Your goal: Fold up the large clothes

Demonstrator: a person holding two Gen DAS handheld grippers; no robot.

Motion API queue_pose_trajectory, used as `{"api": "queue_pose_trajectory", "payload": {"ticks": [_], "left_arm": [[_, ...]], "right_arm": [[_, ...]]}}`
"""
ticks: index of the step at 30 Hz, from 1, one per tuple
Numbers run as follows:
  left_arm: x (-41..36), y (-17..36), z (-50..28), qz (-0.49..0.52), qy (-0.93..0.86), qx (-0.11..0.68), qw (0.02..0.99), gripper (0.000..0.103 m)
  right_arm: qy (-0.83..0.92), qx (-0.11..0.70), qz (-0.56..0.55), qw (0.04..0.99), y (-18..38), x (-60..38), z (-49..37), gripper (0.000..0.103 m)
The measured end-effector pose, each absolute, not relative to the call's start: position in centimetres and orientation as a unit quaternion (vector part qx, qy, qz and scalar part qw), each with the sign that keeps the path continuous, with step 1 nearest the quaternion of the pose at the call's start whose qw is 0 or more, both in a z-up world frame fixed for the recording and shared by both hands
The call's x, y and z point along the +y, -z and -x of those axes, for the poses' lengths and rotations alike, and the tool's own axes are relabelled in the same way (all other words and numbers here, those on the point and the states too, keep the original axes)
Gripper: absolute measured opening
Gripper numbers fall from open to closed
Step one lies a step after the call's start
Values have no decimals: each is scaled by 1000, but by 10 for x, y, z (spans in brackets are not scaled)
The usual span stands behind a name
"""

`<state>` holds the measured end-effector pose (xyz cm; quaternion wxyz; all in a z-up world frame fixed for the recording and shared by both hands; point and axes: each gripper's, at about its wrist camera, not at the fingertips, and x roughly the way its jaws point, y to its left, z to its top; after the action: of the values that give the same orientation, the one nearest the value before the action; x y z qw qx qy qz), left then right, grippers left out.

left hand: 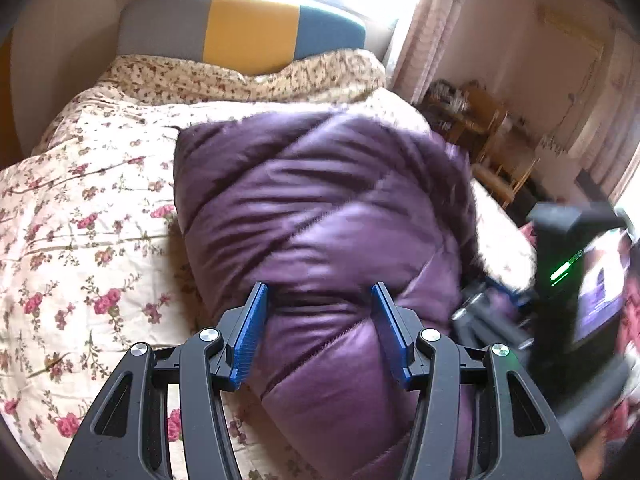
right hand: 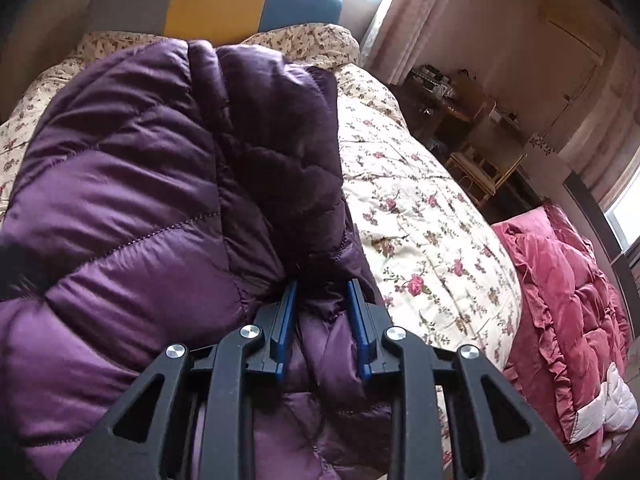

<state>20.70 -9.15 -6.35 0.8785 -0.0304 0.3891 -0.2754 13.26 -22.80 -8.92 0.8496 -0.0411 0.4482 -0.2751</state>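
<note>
A puffy purple quilted jacket point(left hand: 320, 200) lies bunched on the floral bed cover point(left hand: 80, 240). My left gripper point(left hand: 320, 320) straddles a thick roll of the jacket's near end. Its blue pads point(left hand: 250, 332) stand wide apart and press the padding from both sides. In the right wrist view the jacket point(right hand: 120, 200) fills the left half, with a darker folded part on top. My right gripper point(right hand: 322, 320) has its jaws narrow, pinching a crumpled fold at the jacket's right edge. The right tool's black housing point(left hand: 560, 264) appears blurred at the right of the left wrist view.
The bed has a grey, yellow and teal headboard point(right hand: 216, 4). A pink ruffled quilt point(right hand: 560, 300) lies off the bed's right side. Wooden chairs and a cluttered table point(right hand: 472, 128) stand by the curtained window. Floral cover point(right hand: 420, 220) lies bare right of the jacket.
</note>
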Motion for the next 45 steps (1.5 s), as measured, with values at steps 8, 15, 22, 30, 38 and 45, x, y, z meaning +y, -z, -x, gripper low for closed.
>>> {"api": "queue_pose_trajectory", "payload": {"ticks": [8, 15, 22, 30, 38, 45], "left_arm": [[-102, 52, -249, 44, 274, 393, 877, 54], [-136, 101, -271, 6, 261, 420, 869, 54], [-139, 120, -271, 1, 260, 418, 871, 54], [-134, 106, -271, 7, 257, 419, 871, 54], [-126, 91, -270, 8, 243, 412, 878, 59], [-87, 90, -278, 56, 199, 424, 881, 73]], "right_arm": [[261, 450, 26, 854, 106, -244, -135, 24], [248, 440, 2, 863, 123, -263, -136, 24], [244, 438, -5, 865, 125, -267, -135, 24], [248, 449, -13, 858, 100, -270, -136, 27], [251, 436, -45, 863, 76, -284, -138, 58], [237, 458, -47, 855, 82, -286, -139, 58]]}}
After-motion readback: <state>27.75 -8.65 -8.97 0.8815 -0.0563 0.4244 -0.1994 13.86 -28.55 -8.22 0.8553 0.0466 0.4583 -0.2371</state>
